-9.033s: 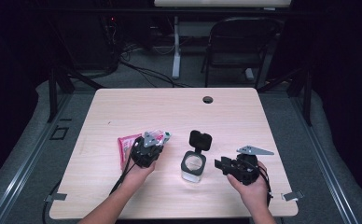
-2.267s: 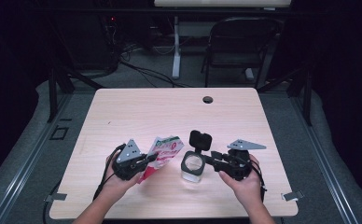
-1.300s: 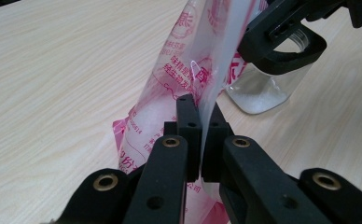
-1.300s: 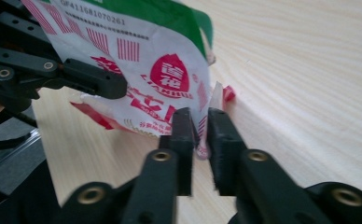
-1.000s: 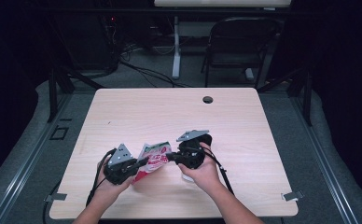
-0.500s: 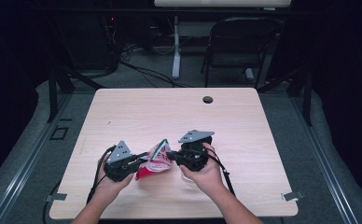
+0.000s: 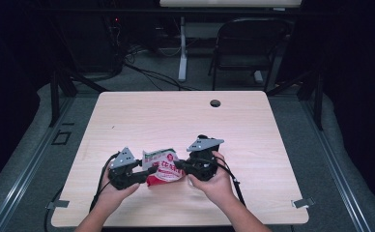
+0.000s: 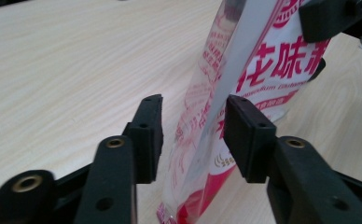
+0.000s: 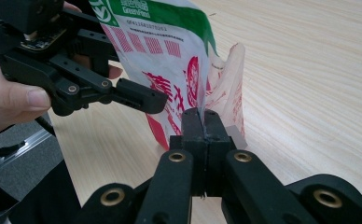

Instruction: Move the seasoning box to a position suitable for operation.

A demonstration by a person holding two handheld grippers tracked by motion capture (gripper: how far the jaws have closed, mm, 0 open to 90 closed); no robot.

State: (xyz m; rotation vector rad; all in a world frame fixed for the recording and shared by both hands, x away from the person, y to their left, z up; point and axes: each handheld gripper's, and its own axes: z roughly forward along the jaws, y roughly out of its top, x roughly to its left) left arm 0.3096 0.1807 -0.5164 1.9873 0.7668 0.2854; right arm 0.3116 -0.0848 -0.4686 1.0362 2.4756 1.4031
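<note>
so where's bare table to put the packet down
Bare wood runs from the packet back to the grommet hole, and along the table's left and right edges. The near middle is crowded by the left claw and right claw.

Snack bag (image 7: 162, 166): white with red lettering, red base, green band on top, clear side panel; grippers' jaws black; table (image 7: 176, 116) pale wood grain.

room: dark | table (image 7: 272, 125): light wood (round hole) | chair (image 7: 246, 46): folding | floor (image 7: 340, 159): grey
</note>
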